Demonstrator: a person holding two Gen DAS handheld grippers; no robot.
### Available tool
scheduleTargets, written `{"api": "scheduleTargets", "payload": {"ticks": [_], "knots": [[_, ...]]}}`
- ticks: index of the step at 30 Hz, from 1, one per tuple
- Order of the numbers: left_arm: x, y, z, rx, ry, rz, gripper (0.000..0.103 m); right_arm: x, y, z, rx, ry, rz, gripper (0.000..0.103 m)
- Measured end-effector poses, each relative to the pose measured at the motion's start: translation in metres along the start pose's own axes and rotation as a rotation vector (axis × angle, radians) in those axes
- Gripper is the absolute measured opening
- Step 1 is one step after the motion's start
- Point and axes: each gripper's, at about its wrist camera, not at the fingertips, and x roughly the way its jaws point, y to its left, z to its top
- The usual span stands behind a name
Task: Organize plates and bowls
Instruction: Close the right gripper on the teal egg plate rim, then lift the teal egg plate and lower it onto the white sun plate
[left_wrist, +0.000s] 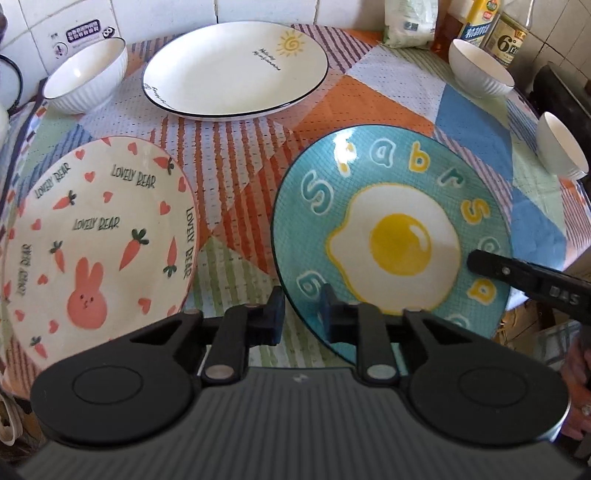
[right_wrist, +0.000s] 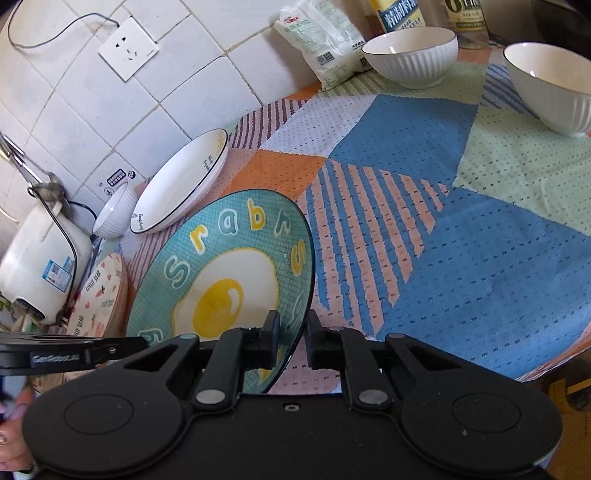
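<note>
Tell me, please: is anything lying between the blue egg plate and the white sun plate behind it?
Nothing visible does. Between the blue egg plate, gripped at its rim by the left gripper and the right gripper, and the white sun plate lies only bare tablecloth.

The pink rabbit plate (left_wrist: 92, 236) at the desk's left edge bears "LOVELY BEAR" repeatedly. The blue egg plate (left_wrist: 391, 236) carries letters "S r a b r s". A back-corner bottle (left_wrist: 511, 40) label shows "6°". The left tool (right_wrist: 66, 356) arm reads "GenRobot.AI".

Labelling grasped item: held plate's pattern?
Teal grid plate, fried-egg centre, coloured letters around rim; clearest in left wrist view.
</note>
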Motion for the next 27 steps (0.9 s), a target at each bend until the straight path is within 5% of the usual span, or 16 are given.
{"api": "scheduleTargets", "payload": {"ticks": [1,4,13,27], "knots": [[0.006,-0.001,0.003,0.034,-0.004,-0.003,0.037,0.001,-0.001,0.0,0.006,0.0,0.005,0.015],[0.011,-0.007,0.01,0.108,-0.022,0.004,0.033,0.002,-0.005,0.003,0.044,0.001,0.012,0.012],[0.003,-0.001,0.011,0.045,-0.001,-0.029,0.028,-0.002,0.01,0.012,-0.006,0.0,-0.032,0.017],[-0.026,0.007,0.014,0.032,-0.045,-0.034,0.028,-0.012,0.026,0.033,-0.141,0.01,0.03,0.019]]}}
